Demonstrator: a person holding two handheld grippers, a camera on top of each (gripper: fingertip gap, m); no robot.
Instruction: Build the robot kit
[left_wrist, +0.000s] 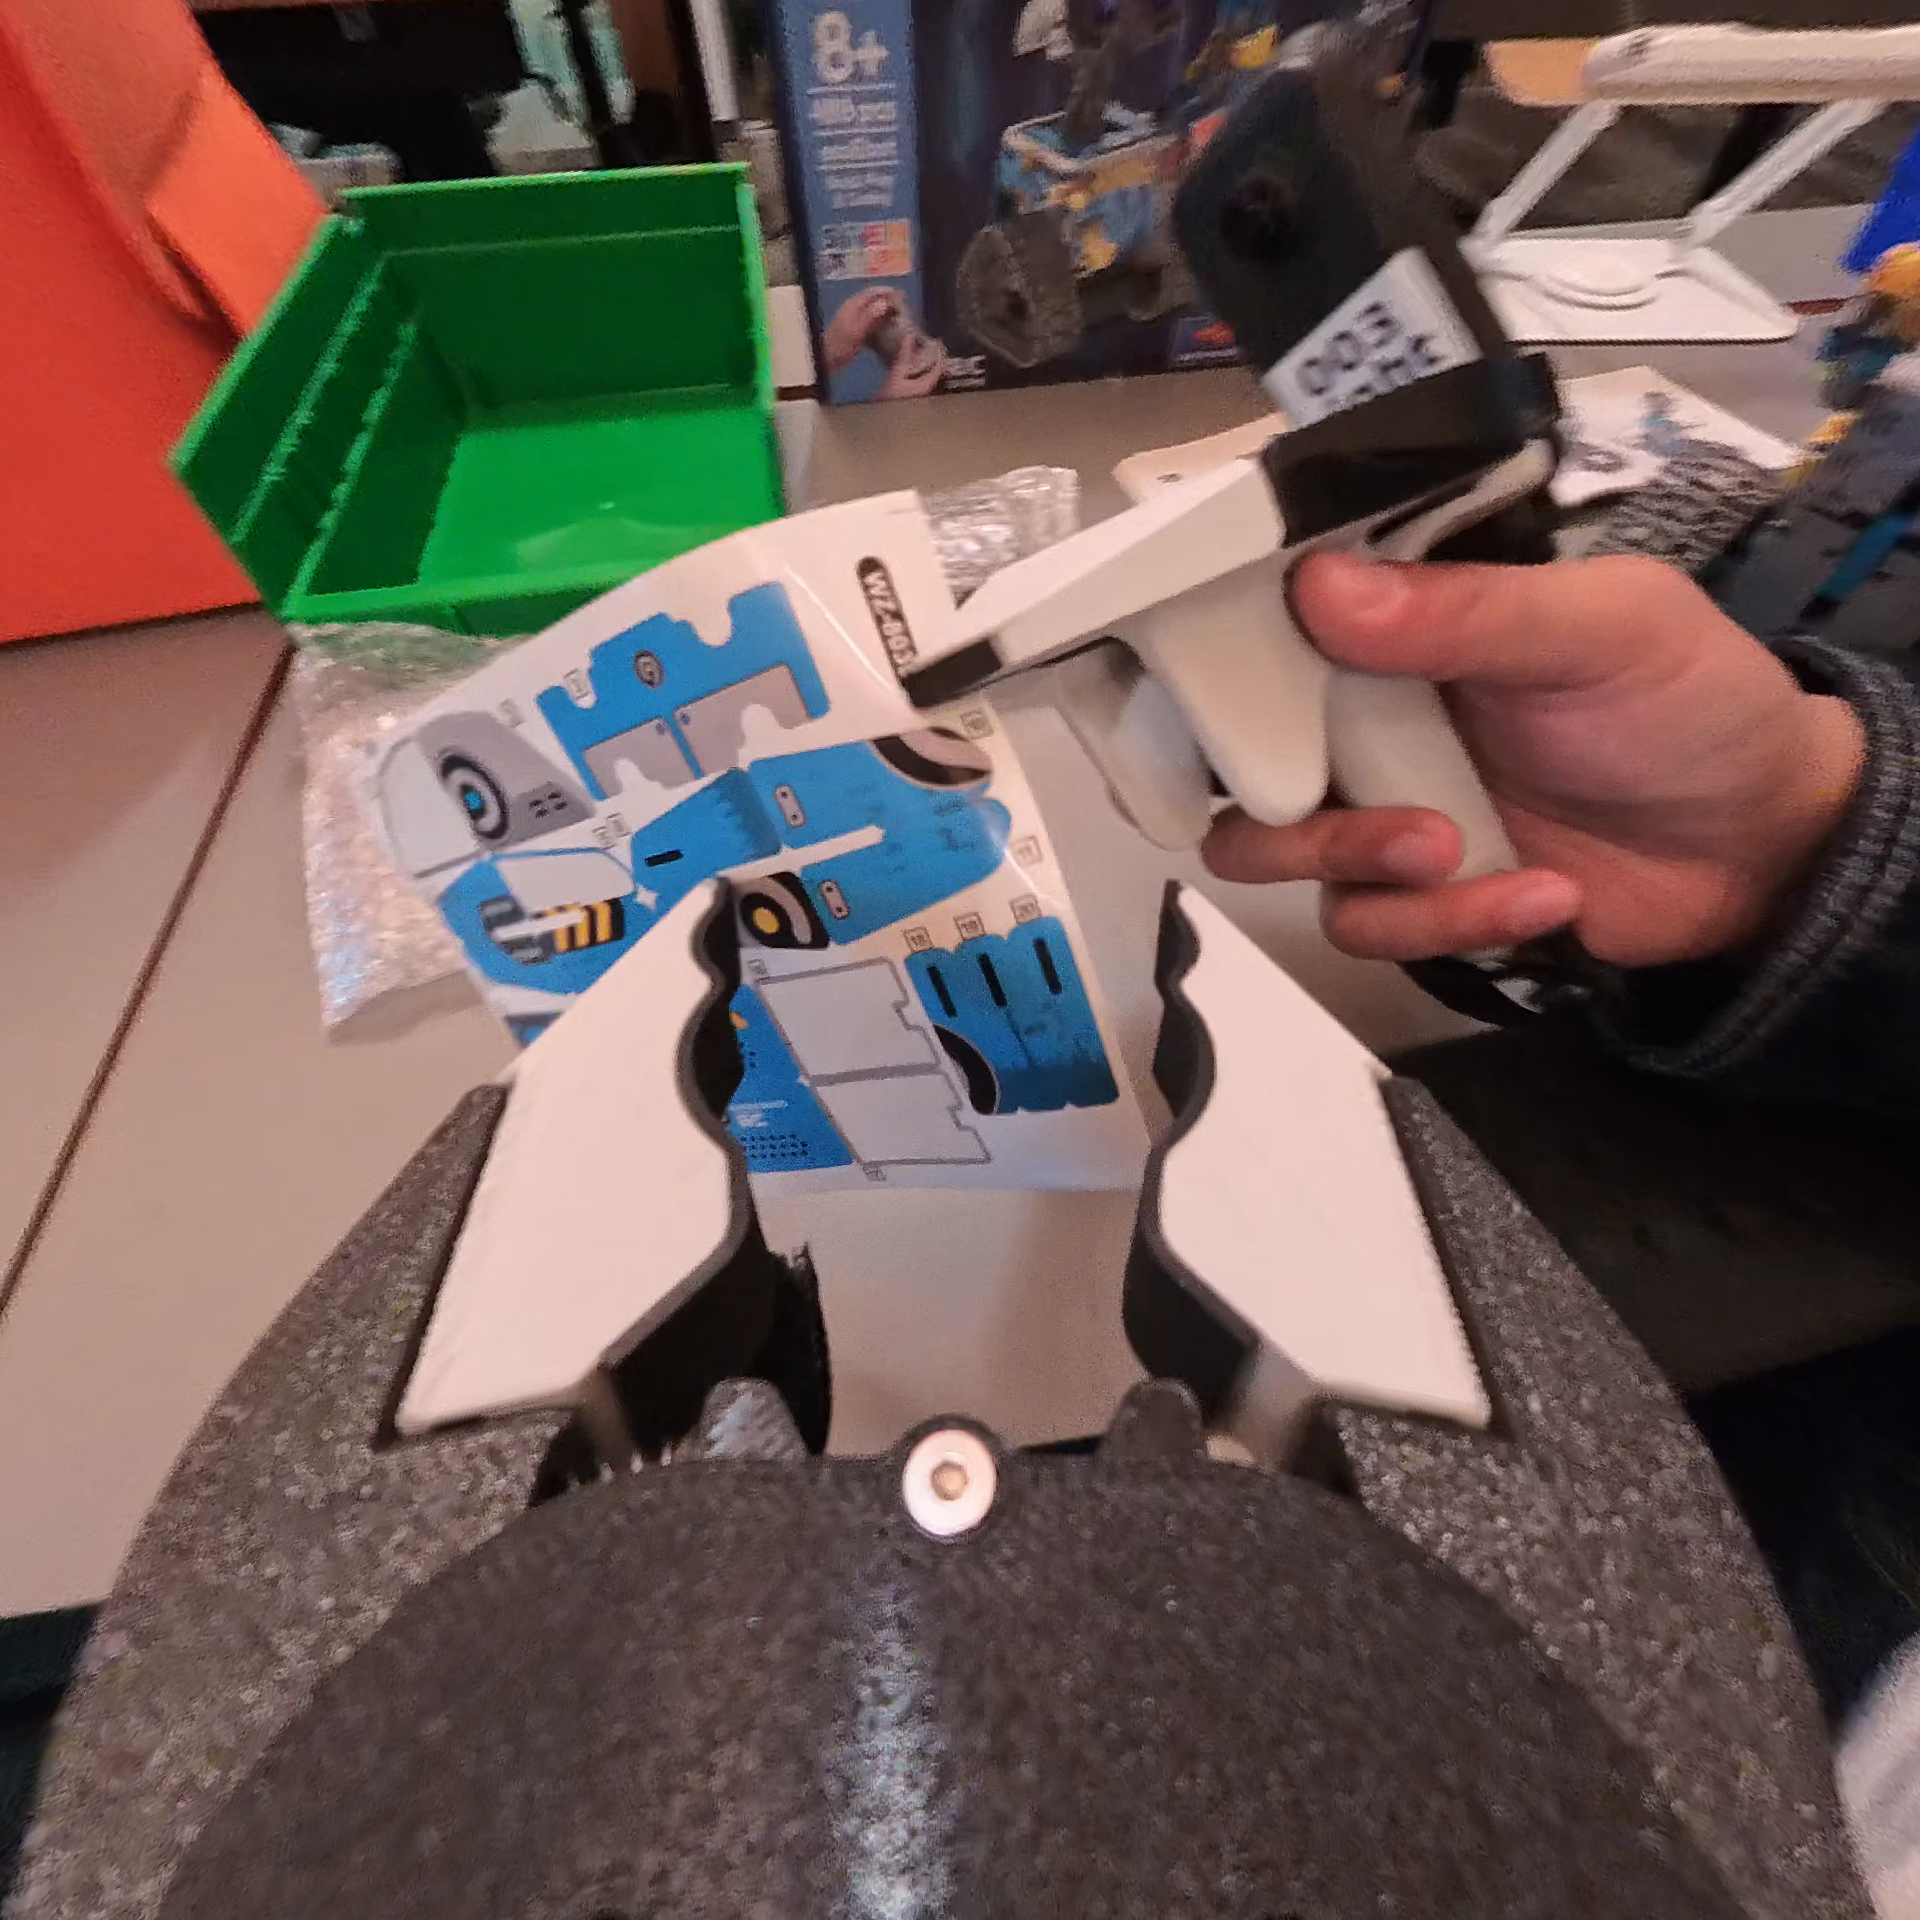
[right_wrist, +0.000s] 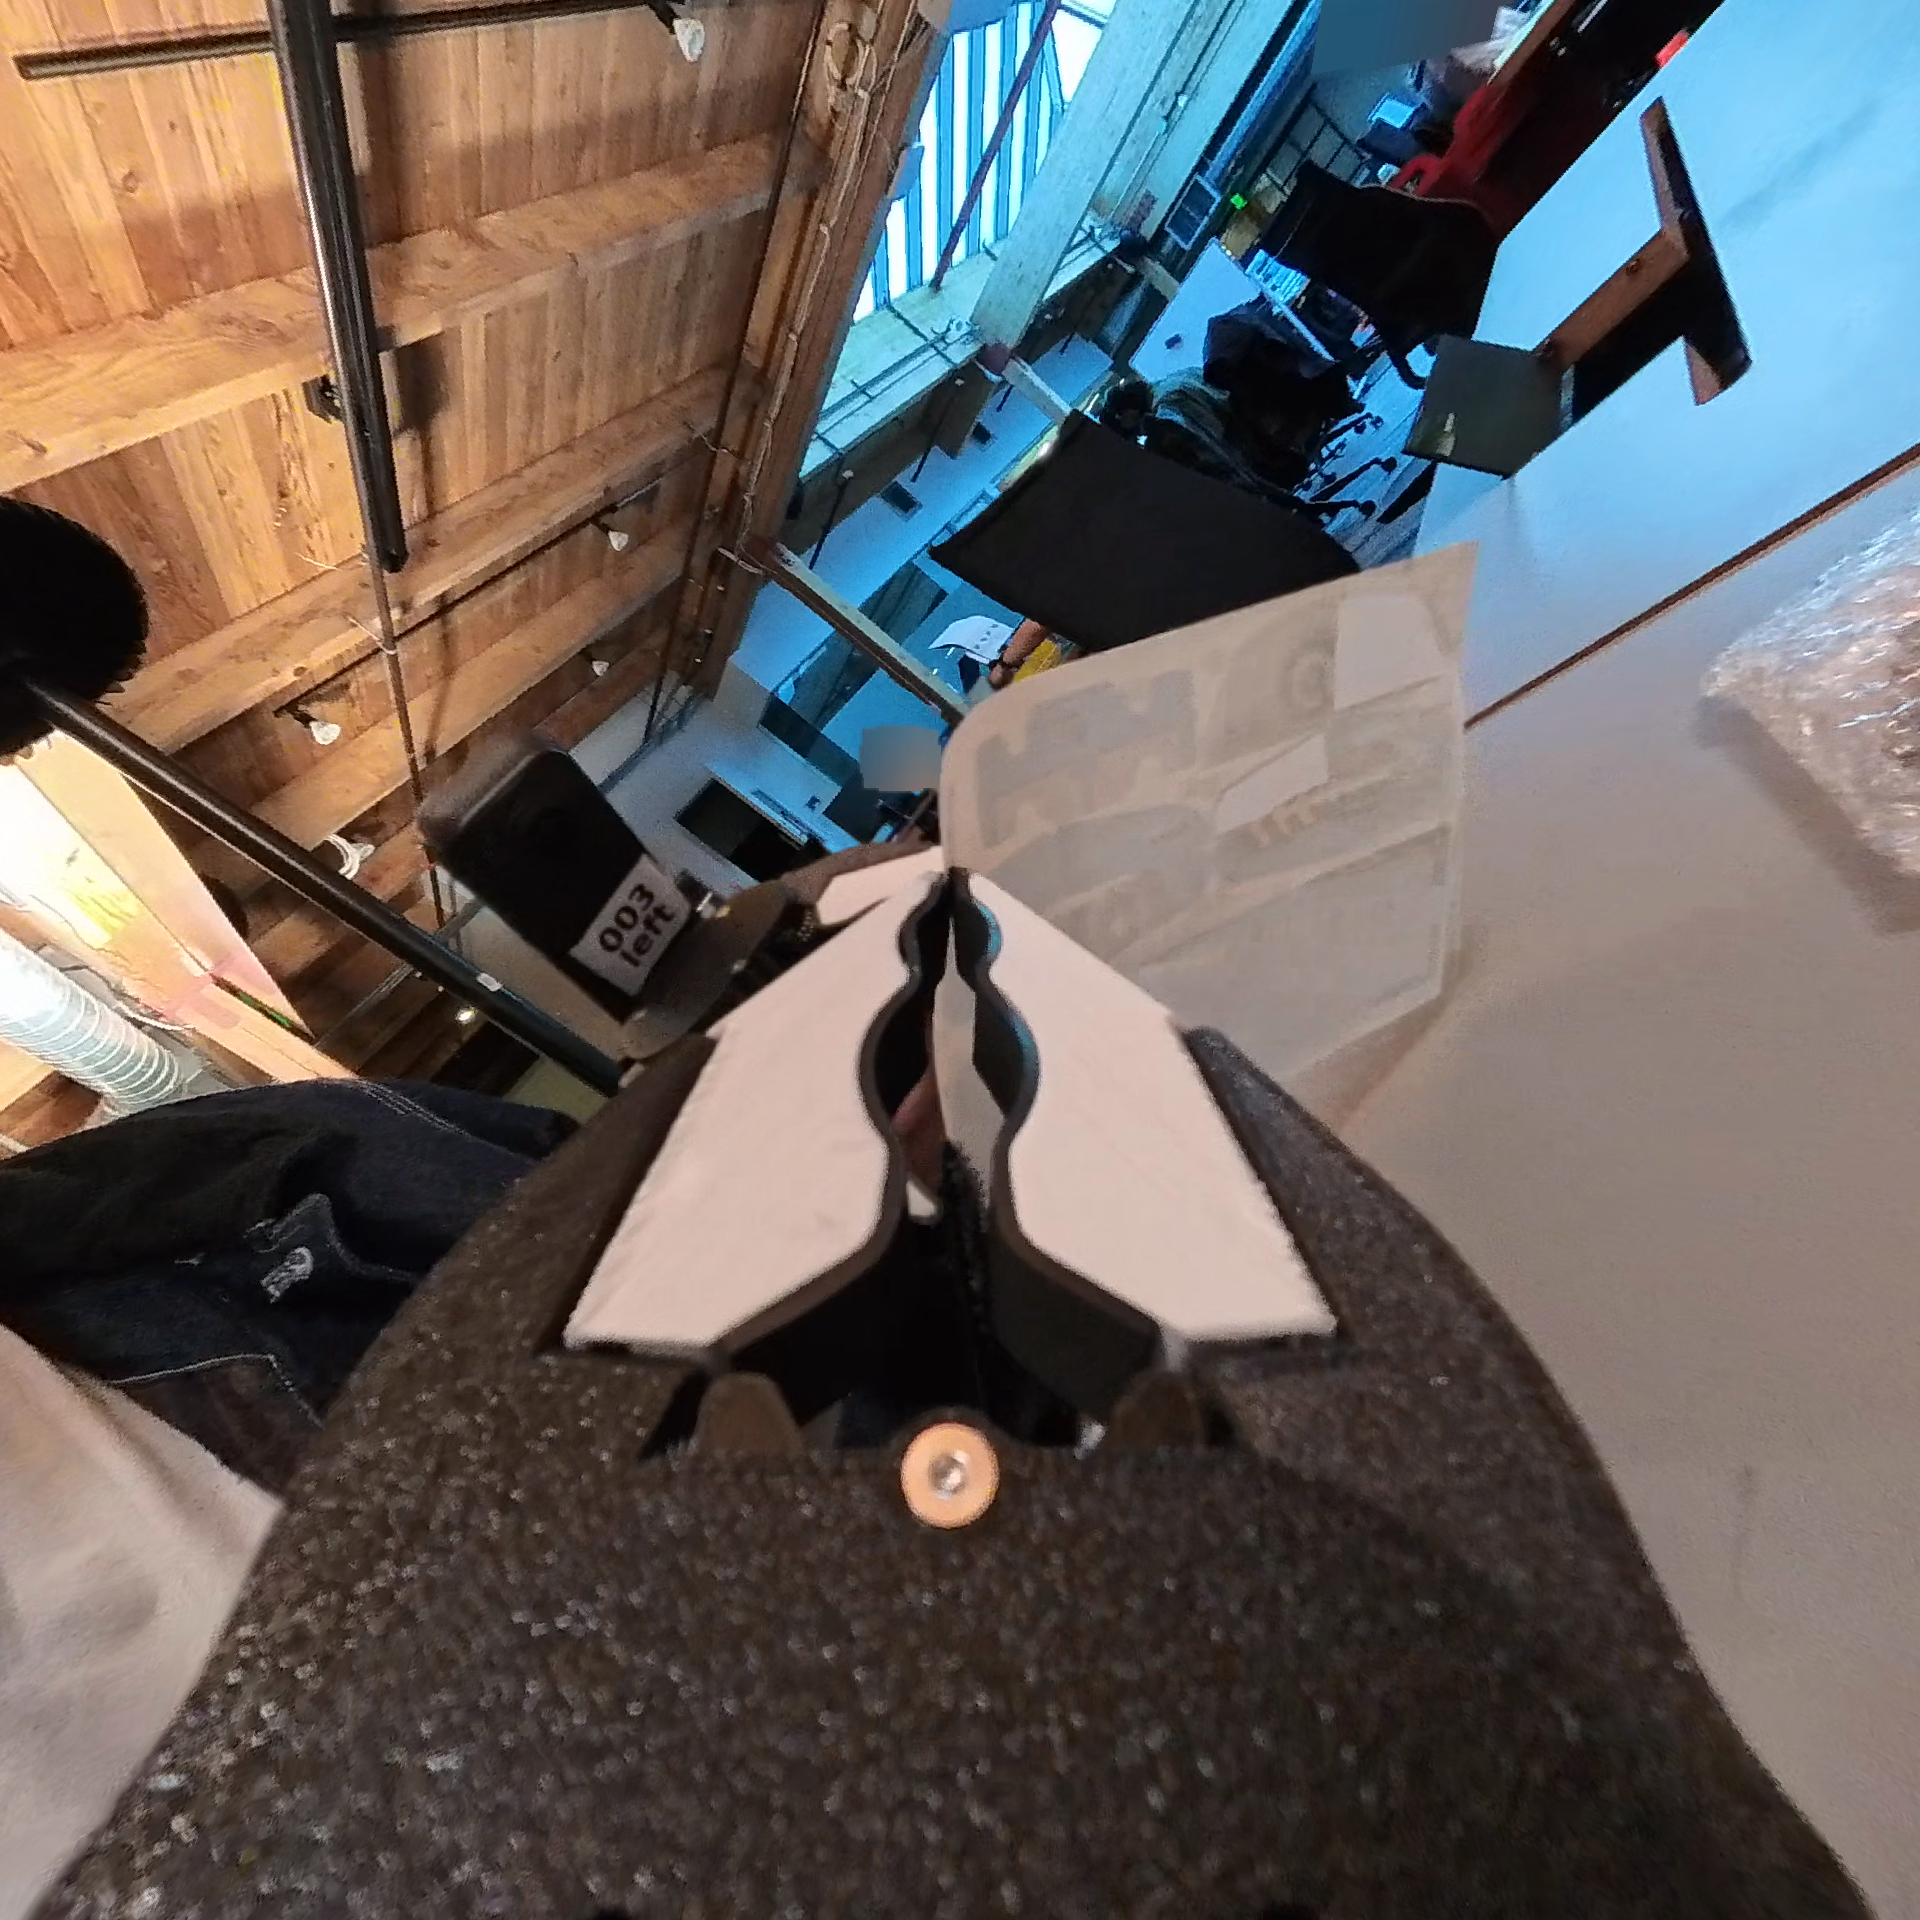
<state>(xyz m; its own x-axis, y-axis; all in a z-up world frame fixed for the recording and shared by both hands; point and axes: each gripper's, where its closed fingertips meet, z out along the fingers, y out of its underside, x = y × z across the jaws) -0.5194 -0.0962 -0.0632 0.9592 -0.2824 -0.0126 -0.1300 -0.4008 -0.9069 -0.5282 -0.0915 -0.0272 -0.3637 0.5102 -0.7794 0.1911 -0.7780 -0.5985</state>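
The left gripper fills the near foreground of its own view, its jaws spread wide and holding nothing; the lower part of a printed sheet hangs between and just beyond the open fingers, not touching either as far as can be seen. The sheet is white card or paper with blue, grey and black punch-out shapes, held up off the table. The right gripper, held in a hand, pinches the sheet near its upper right edge. In the right wrist view, that gripper has its jaws closed to a thin line at the tips with the sheet fanning out beyond, its pale back side showing.

Behind the sheet lie a crinkled clear bag on the table, an empty green bin, and a boxed toy kit standing upright.

The risks, as I judge them: the sheet is gripped at only one small edge, so it may swing, curl or slip out. If the left gripper closes while the sheet is flapping, it may crease a printed piece or miss altogether. Pulling the two grippers apart may tear the sheet along its pre-cut lines.
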